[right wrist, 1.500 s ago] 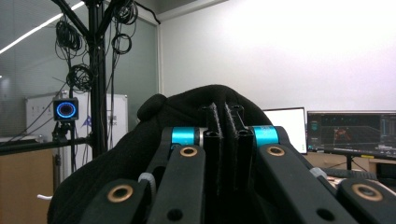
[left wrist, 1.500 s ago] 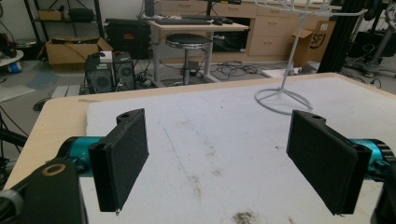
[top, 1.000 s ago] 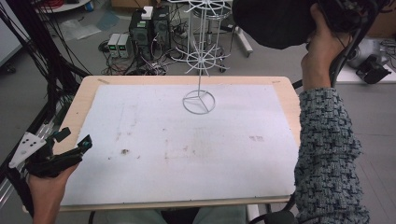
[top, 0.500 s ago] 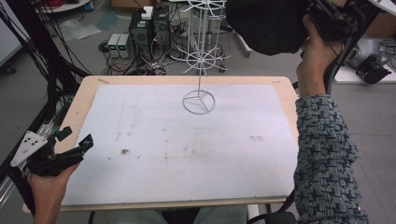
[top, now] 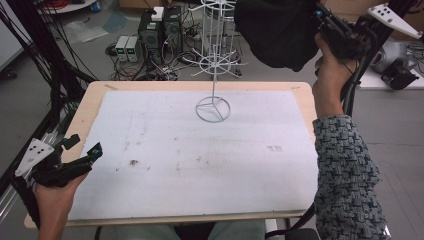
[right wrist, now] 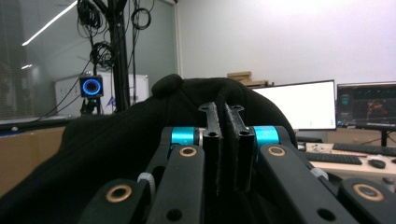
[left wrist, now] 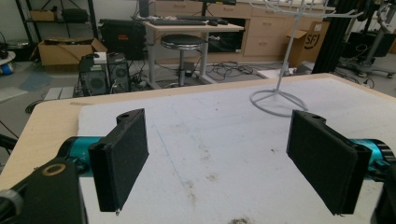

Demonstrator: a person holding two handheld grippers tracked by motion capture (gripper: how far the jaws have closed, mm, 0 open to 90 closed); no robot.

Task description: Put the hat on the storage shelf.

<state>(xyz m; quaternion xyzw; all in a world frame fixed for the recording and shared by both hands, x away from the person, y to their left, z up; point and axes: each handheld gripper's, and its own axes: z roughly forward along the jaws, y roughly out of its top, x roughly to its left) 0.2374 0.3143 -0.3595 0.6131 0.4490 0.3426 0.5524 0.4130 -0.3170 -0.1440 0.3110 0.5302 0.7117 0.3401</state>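
Left tool (top: 82,155): we see it low at the table's near left corner, held in the left hand (top: 52,192), jaws spread wide with nothing between them. In its own view (left wrist: 224,163) the two black pads frame bare mat.

Right tool (top: 327,25): raised well above the table's far right corner, held in the right hand (top: 332,75). In its own view (right wrist: 224,140) we see the jaws pressed together, pinching black fabric.

Cloth (top: 277,30): black, bunched, hanging off the right tool's jaws, up in the air and clear of the table. In the right tool's view it (right wrist: 116,140) bulges around and beyond the jaws. We can't tell what kind of garment it is.

Rack (top: 214,75): white wire stand with a ring base, upright on the mat, ahead of and well right of the left tool, below and left of the right tool. The left tool's view has its base (left wrist: 278,100) past the right jaw. Not touching the cloth.

Mat (top: 200,150): white, stained, covers most of the table (top: 87,107). Left tool sits just over its near left edge.

Sleeve (top: 345,175): patterned knit, runs up the right side toward the right tool.
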